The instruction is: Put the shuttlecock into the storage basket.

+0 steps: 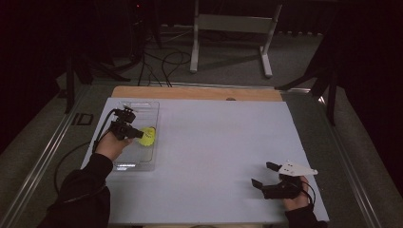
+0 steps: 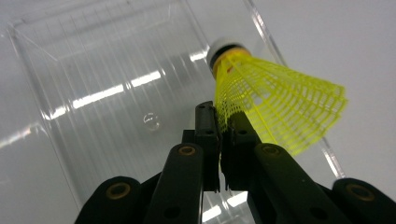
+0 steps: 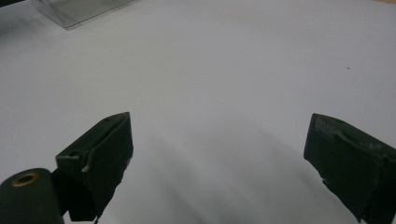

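1. The left gripper (image 2: pixel 223 122) has its jaws pinched on the edge of the yellow shuttlecock (image 2: pixel 275 102) skirt.
2. The shuttlecock hangs over the clear plastic tray (image 1: pixel 138 164) at the white mat's (image 1: pixel 214 156) left side, cork end by the tray's wall.
3. The right gripper (image 1: pixel 266 174) rests on the mat, well apart, jaws spread wide.
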Demonstrator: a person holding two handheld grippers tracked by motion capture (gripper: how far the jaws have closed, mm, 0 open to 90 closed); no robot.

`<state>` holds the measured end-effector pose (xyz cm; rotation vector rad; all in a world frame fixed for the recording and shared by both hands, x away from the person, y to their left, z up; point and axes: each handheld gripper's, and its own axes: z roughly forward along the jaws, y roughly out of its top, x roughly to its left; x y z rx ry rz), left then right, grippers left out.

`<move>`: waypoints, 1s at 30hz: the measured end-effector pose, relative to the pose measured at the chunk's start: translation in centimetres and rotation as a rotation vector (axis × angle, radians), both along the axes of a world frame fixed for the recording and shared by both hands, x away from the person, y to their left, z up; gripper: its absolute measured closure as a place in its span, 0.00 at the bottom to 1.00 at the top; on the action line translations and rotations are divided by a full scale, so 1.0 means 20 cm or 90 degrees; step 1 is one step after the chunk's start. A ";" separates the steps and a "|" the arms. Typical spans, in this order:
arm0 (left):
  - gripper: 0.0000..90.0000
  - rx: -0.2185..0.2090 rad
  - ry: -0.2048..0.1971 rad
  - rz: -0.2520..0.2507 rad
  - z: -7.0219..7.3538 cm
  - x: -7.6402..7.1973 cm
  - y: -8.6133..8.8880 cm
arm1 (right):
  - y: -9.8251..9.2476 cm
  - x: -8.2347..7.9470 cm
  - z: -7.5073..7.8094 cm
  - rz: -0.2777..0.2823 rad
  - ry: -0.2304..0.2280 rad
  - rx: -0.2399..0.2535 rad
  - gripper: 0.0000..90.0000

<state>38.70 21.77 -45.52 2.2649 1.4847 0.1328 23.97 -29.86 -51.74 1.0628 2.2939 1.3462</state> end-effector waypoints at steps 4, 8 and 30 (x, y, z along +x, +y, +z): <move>0.80 0.009 0.020 -0.008 -0.01 0.00 -0.01 | 0.00 0.00 0.00 0.000 0.001 0.001 0.09; 0.37 0.008 0.021 -0.007 0.02 0.00 -0.01 | 0.00 0.00 0.00 0.000 0.002 0.001 0.09; 0.00 -0.032 -0.051 -0.137 0.14 -0.08 -0.16 | 0.00 0.00 0.00 0.001 0.004 -0.001 0.09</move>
